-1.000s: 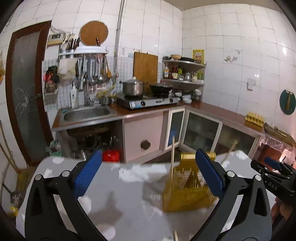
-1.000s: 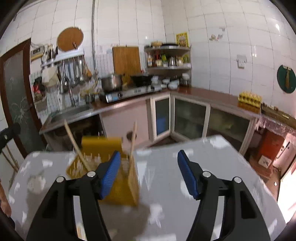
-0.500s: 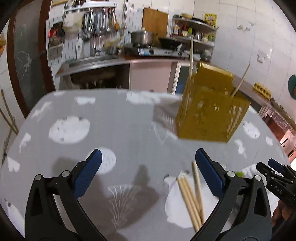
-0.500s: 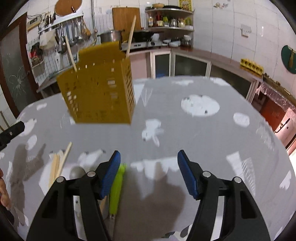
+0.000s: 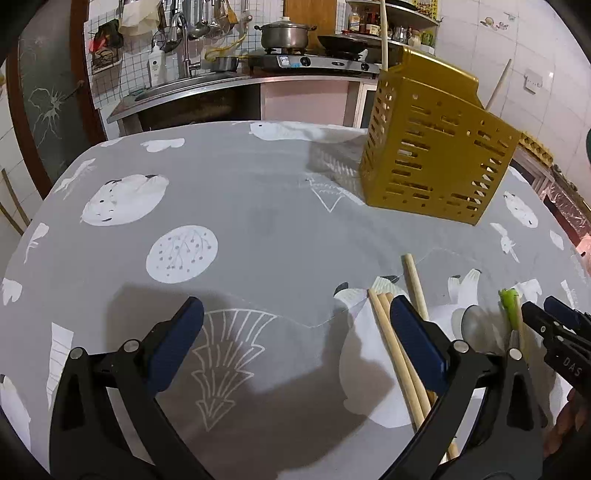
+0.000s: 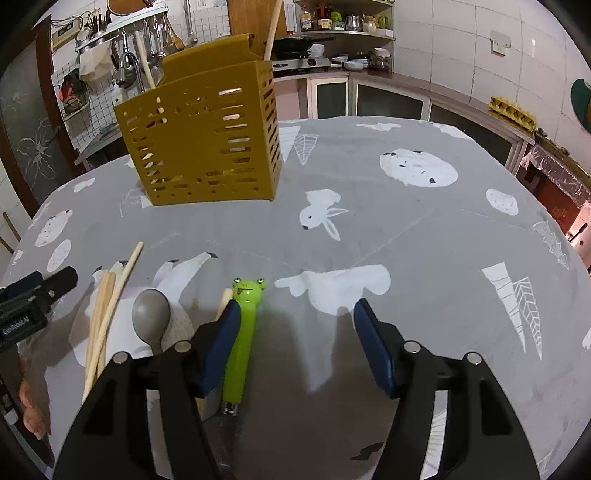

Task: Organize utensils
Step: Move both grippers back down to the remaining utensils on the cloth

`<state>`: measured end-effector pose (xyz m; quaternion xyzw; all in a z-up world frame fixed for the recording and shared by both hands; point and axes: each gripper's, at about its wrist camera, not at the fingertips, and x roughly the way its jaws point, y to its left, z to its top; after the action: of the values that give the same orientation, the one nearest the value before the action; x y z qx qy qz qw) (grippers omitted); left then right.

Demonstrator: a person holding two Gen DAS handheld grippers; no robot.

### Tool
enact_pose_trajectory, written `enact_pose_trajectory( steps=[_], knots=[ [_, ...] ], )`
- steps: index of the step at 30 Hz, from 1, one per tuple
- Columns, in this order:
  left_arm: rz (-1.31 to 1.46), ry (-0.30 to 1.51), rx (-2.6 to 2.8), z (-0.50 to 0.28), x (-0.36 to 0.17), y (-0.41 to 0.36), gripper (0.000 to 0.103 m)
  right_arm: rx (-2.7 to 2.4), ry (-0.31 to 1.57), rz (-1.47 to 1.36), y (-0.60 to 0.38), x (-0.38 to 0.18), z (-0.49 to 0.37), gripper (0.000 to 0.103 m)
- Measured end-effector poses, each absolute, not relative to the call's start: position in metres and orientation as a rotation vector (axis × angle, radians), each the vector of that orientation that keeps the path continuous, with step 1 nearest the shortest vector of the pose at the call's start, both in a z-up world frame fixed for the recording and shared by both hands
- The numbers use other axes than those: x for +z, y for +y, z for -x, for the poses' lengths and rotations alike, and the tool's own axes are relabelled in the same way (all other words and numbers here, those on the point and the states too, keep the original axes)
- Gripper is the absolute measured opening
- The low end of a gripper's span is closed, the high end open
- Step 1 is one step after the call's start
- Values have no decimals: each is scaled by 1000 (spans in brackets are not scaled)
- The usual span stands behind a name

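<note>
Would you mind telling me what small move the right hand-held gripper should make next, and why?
Probably shift the right hand-held gripper slightly left and lower it over the green frog-handled utensil. Its jaws stand open and empty, and the handle lies just inside the left finger, off centre. Centring first should allow a clean grip before carrying it to the yellow utensil holder.

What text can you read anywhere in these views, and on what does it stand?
"DAS": white letters on the right gripper, seen at the left wrist view's edge.
White lettering on the left gripper: upside down, unreadable.
Stove sticker, shelf bottle labels: too small.
</note>
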<state>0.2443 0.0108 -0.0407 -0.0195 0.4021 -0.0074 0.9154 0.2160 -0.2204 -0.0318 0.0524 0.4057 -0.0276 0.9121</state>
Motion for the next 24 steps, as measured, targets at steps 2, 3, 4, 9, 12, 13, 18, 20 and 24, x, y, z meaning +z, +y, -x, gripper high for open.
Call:
enact_pose_trajectory(
  steps=[2,3,4,9,12,13,18,20,24],
  knots=[
    [34,836,-17,-244,-43,8,97,-53,840,-101,-218,-32,-217,63],
    [27,845,-20,-245,-46,6,97,-49,845,-97,-216,-33,-218,63],
    [20,851,-20,-245,-48,4,97,-47,852,-96,-215,-34,-219,62],
    [1,876,-22,-248,-53,1,96,-47,856,-91,-212,-36,-220,62],
    [-23,893,-13,-249,-56,-5,96,-49,857,-94,-213,-35,-219,62],
    [-28,894,-10,-249,-56,-6,95,-49,857,-96,-214,-35,-219,62],
    [-31,897,0,-245,-57,-7,93,-52,857,-90,-212,-35,-218,61],
    [-25,913,-7,-244,-58,-7,88,-50,859,-94,-212,-35,-218,59],
    [-36,935,-17,-247,-62,-12,87,-50,866,-97,-211,-37,-220,59]
  ],
)
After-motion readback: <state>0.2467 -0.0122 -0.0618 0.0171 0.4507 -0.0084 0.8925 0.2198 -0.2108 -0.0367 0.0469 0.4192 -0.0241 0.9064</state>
